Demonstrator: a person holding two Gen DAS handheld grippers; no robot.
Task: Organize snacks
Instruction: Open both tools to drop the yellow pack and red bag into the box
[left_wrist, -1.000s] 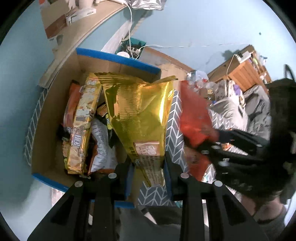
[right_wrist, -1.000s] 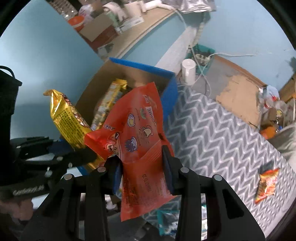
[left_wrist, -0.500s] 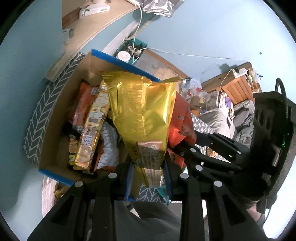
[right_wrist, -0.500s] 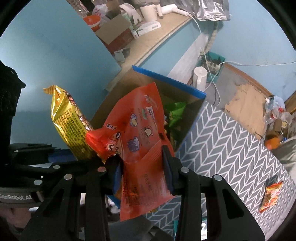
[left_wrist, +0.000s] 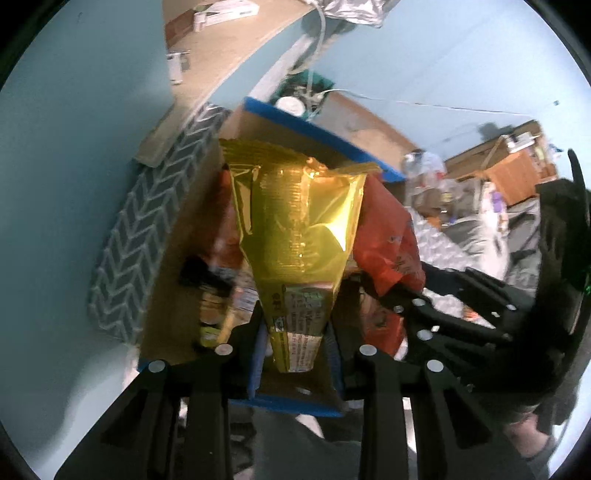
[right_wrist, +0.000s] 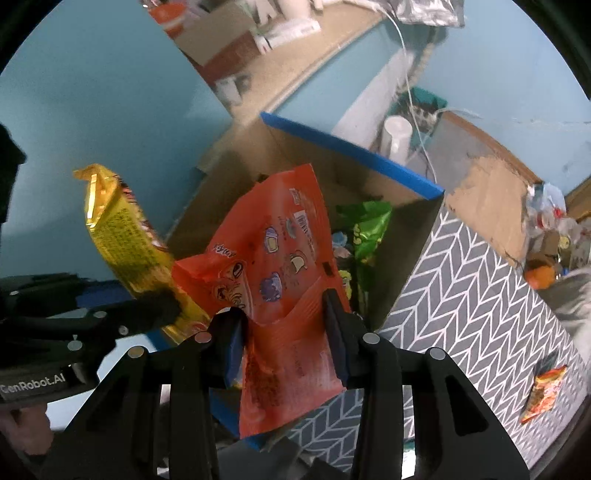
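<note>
Together, the left gripper (left_wrist: 297, 343), clamped on a gold bag (left_wrist: 295, 229), and the right gripper (right_wrist: 286, 332), jaws just easing around an orange bag (right_wrist: 273, 266), hung over the half-filled box (right_wrist: 354, 151); next, probably, lowering and letting go inside.

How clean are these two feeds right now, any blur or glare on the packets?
Left wrist view: motion blur smears the box contents, and glare flares off the gold packet. Right wrist view: sharper, the orange packet print is readable, only mild edge blur. Both show fisheye bending and dark corners.
</note>
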